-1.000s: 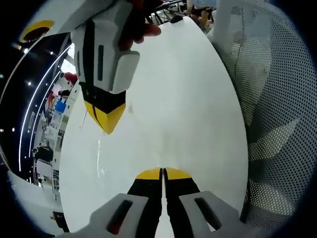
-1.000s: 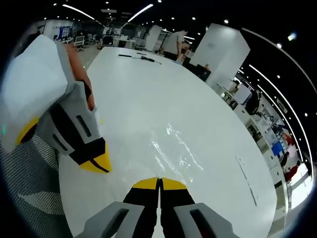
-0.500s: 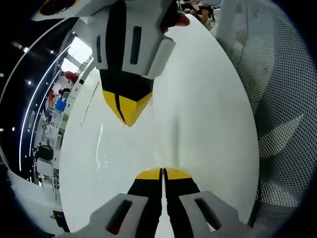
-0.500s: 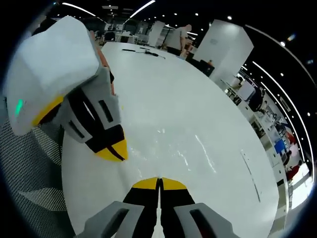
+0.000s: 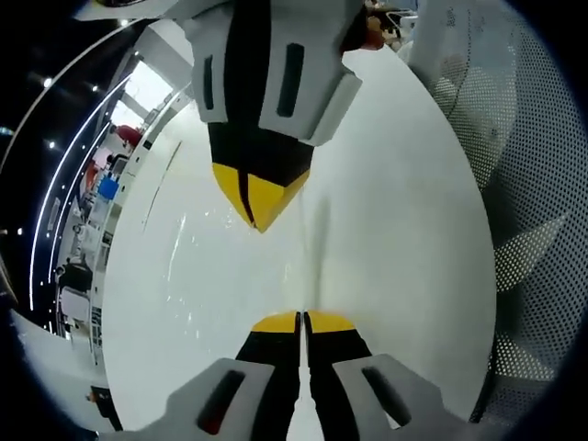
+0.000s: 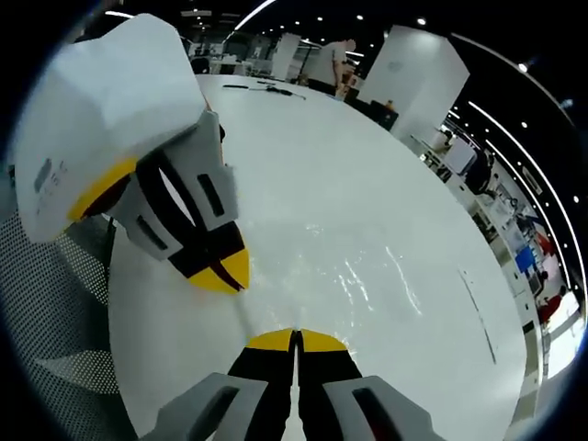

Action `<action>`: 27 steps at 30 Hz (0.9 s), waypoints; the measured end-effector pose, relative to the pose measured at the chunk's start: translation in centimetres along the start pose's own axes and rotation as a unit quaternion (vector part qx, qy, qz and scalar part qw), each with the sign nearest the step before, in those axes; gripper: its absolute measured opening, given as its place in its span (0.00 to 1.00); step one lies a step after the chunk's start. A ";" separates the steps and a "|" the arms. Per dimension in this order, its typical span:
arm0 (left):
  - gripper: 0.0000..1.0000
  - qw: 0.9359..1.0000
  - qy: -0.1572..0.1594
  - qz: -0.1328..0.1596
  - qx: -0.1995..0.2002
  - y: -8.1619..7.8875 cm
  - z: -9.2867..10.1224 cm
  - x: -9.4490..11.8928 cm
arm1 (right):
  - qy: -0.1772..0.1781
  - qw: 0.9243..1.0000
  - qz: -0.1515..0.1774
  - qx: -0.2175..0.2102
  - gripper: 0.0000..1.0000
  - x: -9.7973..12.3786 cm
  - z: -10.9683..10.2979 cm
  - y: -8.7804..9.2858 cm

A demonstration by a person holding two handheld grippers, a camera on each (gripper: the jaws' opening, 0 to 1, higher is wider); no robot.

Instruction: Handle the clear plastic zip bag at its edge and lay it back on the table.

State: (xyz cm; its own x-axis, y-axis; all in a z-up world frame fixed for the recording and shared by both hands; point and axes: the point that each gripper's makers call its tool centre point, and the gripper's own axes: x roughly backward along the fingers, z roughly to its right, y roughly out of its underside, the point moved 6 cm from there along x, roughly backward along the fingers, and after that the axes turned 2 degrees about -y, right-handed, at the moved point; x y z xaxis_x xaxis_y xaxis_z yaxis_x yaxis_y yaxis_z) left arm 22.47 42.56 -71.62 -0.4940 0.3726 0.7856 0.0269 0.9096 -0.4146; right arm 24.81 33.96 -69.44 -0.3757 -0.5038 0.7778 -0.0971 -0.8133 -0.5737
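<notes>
On the white worktop, the clear zip bag reads only as faint glints and wrinkle streaks, lying flat and nearly invisible vs the glossy surface. From the right gripper view the same shine sits just right of and beyond my right claw. Bag edge itself too faint to trace.

Left claw: yellow tips pressed together, low over the worktop. Right claw likewise pressed together. Can't tell whether any film is caught btwn either pair. Each claw tip points at the other, close but apart.

Claws are matte black w/ yellow wedge tips and grey housings. A perforated mesh chair stands at the worktop's edge.
</notes>
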 end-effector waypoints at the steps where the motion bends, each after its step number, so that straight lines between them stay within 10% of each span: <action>1: 0.00 1.000 0.000 0.001 0.002 0.0 0.0 -0.1 | -0.001 1.000 0.000 -0.002 0.00 -0.1 0.0 0.0; 16: 0.01 0.999 -0.008 0.007 0.037 0.3 -0.7 -0.5 | -0.004 1.000 0.001 -0.027 0.03 -0.5 0.3 0.5; 27: 0.25 0.996 0.001 0.028 0.083 0.7 0.2 1.4 | 0.008 0.998 0.045 -0.050 0.16 0.7 1.2 0.8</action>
State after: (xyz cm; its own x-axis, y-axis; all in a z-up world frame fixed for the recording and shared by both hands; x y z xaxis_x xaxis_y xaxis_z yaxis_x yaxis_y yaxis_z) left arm 21.66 43.65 -70.85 -0.4931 0.4233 0.7600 -0.0895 0.8444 -0.5283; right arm 25.63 32.62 -69.05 -0.4019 -0.5686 0.7178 -0.1540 -0.7307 -0.6651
